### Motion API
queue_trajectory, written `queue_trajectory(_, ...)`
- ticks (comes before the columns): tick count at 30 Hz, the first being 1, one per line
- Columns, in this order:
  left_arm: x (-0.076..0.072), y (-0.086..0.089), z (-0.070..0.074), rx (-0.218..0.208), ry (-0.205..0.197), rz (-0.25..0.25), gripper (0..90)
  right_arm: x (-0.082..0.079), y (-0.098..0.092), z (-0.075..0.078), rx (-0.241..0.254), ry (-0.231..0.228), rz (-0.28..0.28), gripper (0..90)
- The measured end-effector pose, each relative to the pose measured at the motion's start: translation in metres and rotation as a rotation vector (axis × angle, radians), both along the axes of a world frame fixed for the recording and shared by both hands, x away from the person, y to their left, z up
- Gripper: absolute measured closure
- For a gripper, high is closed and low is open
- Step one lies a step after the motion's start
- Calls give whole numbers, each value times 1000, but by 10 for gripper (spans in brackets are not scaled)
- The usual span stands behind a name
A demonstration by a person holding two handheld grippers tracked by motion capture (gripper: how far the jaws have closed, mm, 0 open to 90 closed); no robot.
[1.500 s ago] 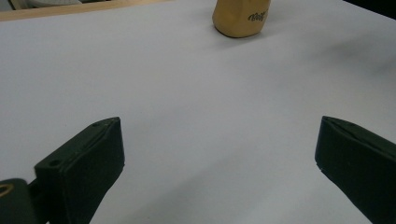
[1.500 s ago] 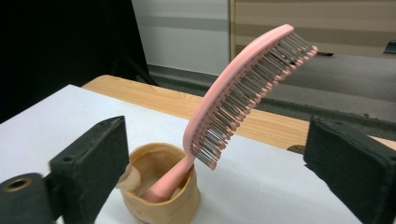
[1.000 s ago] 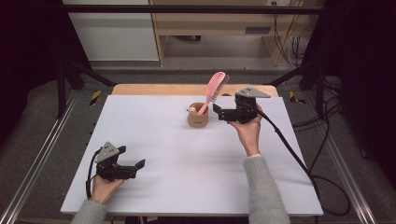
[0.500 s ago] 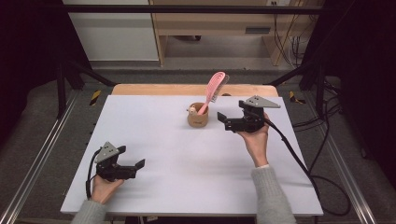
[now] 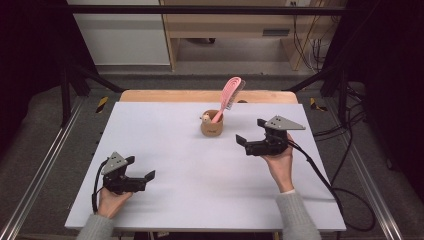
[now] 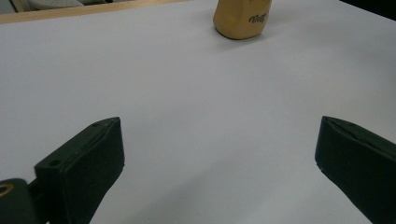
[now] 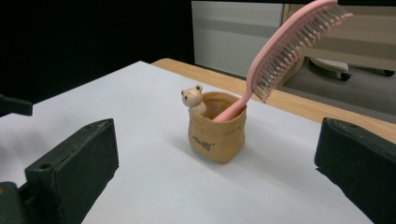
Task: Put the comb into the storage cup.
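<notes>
Hairbrush [image 5: 230, 96], pink, stands handle-down in a small tan holder [image 5: 212, 125] shaped like a sack, with a little bear figure [image 7: 193, 99] at its rim; the brush head leans up and away from the holder, bristles facing the right side in the right gripper view; the holder sits upright on the white table [image 5: 190, 165], toward the far edge and near the middle of its width; dark lettering marks the holder's front wall. Right gripper [image 5: 248, 139] is held in the person's right hand [image 5: 280, 160], just right of the holder and apart from it, pointed toward it; its fingers [image 7: 74, 163] stand wide apart with nothing between them, and the holder and brush appear in the gap, farther off. Left gripper [image 5: 142, 175] rests in the person's left hand [image 5: 111, 199] near the front left corner of the table, well apart from the holder; its fingers [image 6: 84, 163] are likewise spread wide and grip nothing; the left gripper view shows bare table between them and the holder's lower part at the top edge. Cable [image 5: 320, 175] trails from the right gripper across the table's right edge.
</notes>
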State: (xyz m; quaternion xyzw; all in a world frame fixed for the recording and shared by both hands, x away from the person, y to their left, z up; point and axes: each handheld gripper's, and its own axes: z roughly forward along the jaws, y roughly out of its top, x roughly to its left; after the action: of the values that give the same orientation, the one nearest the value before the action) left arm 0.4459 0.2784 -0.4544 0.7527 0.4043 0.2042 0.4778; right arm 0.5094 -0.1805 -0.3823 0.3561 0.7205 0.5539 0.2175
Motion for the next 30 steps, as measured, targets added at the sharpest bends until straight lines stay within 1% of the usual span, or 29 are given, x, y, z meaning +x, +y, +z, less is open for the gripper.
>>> queue_trajectory(6, 0, 0, 0, 2, 2, 0, 14, -10, -6, -11, 4, 2, 25, 0)
queue_trajectory(10, 0, 0, 0, 2, 3, -1, 14, -16, -11, -19, 1, 12, 39, 0)
queue_trajectory(12, 0, 0, 0, 3, 3, -2, 13, -19, -14, -24, 3, 24, 44, 1)
queue_trajectory(19, 0, -1, -1, 3, 4, -3, 14, -26, -24, -40, -4, 42, 49, 3)
queue_trajectory(26, 0, -2, -1, 4, 2, -7, 14, -31, -35, -52, -10, 36, 43, 3)
queue_trajectory(30, 0, -2, -1, 5, 0, -8, 14, -33, -42, -60, 4, 54, 39, 3)
